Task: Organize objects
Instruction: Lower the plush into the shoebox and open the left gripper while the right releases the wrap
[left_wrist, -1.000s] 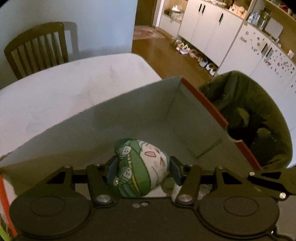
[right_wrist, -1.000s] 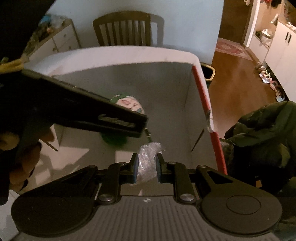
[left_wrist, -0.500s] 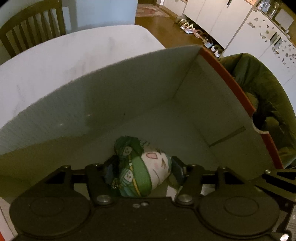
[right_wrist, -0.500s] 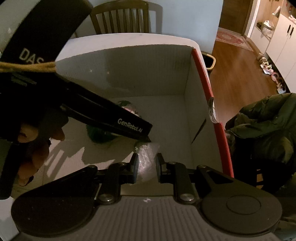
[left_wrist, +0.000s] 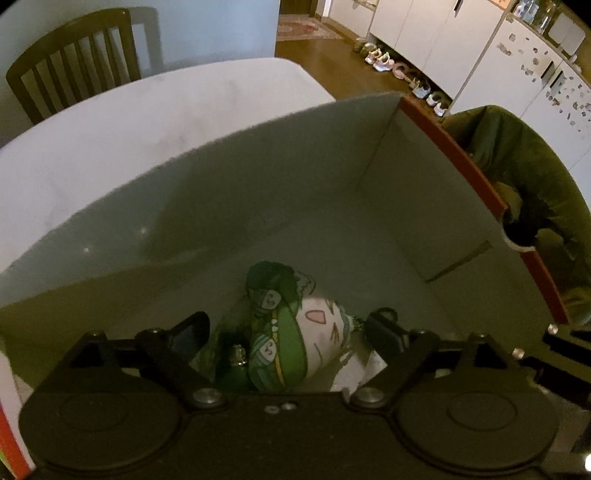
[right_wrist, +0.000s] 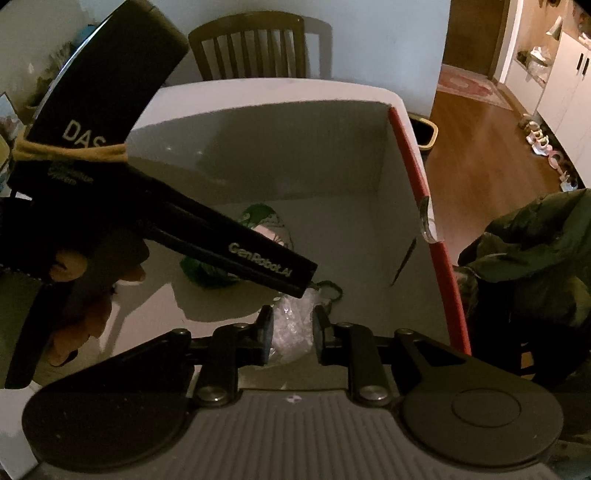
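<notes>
A green and white plush toy (left_wrist: 291, 332) lies on the floor of a grey cardboard box (left_wrist: 258, 184) with a red rim. My left gripper (left_wrist: 288, 330) straddles it, jaws opening wide, and a gap shows beside the left finger (left_wrist: 192, 332). In the right wrist view the plush (right_wrist: 260, 216) peeks out behind the black casing of the left tool (right_wrist: 229, 243). My right gripper (right_wrist: 292, 334) has a crumpled clear plastic bag (right_wrist: 291, 328) between its pads. They still touch the bag while the jaws are opening slightly, low over the box floor.
The box stands on a white table (left_wrist: 129, 129). A dark wooden chair (right_wrist: 251, 48) is behind it. A green jacket (left_wrist: 535, 192) hangs just past the red rim on the right. A hand (right_wrist: 70, 262) holds the left tool at the box's left side.
The left jaws have spread wide and let go of the plush, which now rests on the box floor. The right jaws have widened a little around the bag.
</notes>
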